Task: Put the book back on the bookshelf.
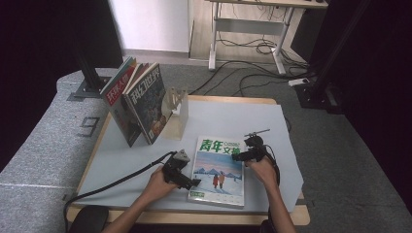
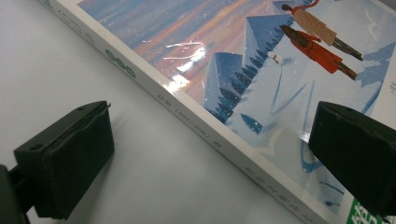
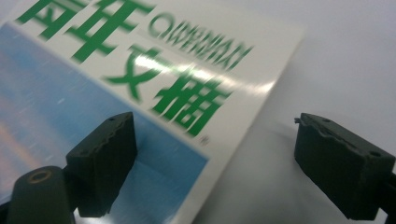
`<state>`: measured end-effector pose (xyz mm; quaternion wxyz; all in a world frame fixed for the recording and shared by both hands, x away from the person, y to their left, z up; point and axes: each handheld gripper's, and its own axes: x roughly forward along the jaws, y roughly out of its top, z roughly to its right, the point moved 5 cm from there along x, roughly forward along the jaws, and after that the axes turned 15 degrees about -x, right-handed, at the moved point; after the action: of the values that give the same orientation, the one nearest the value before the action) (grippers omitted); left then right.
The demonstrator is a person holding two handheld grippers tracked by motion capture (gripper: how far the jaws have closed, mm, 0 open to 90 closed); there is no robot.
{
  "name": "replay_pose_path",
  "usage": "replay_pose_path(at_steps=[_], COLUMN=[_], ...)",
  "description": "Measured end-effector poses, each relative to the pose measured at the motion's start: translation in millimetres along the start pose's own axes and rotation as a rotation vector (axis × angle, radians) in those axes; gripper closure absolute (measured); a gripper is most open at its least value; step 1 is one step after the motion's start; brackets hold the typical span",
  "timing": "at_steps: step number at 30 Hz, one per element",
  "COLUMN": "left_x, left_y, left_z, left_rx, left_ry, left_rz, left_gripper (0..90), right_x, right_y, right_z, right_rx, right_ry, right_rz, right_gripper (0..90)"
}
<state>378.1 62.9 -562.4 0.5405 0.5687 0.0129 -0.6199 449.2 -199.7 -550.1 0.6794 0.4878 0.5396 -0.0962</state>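
Upper left of my high view: two magazines (image 1: 138, 99) lean against a pale wooden stand (image 1: 176, 114) on the table (image 1: 272, 121). Top centre, possibly a white desk frame (image 1: 248, 24), with floor cables (image 1: 243, 80).

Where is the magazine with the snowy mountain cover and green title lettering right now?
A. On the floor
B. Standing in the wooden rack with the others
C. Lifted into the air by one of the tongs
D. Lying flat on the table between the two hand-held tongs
D: the snowy-cover magazine with green lettering lies flat on the pale grey table, with the left tongs at its spine edge and the right tongs at its top right corner, both open.
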Motion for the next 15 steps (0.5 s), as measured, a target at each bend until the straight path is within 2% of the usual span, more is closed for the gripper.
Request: replay_pose_path(at_steps=[1,7,10,11,14,15], left_x=[0.0,0.0,0.0,0.0,0.1,0.1], left_y=[0.0,-0.1,-0.1,-0.1,-0.1,-0.1], left_z=[0.0,0.1,0.1,0.1,0.1,0.1], left_rx=[0.000,0.000,0.000,0.000,0.001,0.001], left_ry=[0.000,0.001,0.001,0.000,0.000,0.000], left_rz=[0.000,0.000,0.001,0.000,0.000,0.000], left_gripper=[0.0,0.0,0.0,0.0,0.0,0.0], right_x=[1.2,6.4,7.8,8.0,8.1,7.6], right_y=[-0.1,5.8,8.8,10.7,12.2,12.4], right_z=[-1.8,-6.1,-7.3,-8.4,-7.7,-6.3], right_rx=[0.009,0.011,0.007,0.019,0.028,0.038], right_ry=[0.025,0.038,0.061,0.077,0.088,0.096], right_rz=[-0.005,-0.056,-0.056,-0.052,-0.064,-0.051], right_gripper=[11.0,3.4,5.4,4.7,5.1,6.5])
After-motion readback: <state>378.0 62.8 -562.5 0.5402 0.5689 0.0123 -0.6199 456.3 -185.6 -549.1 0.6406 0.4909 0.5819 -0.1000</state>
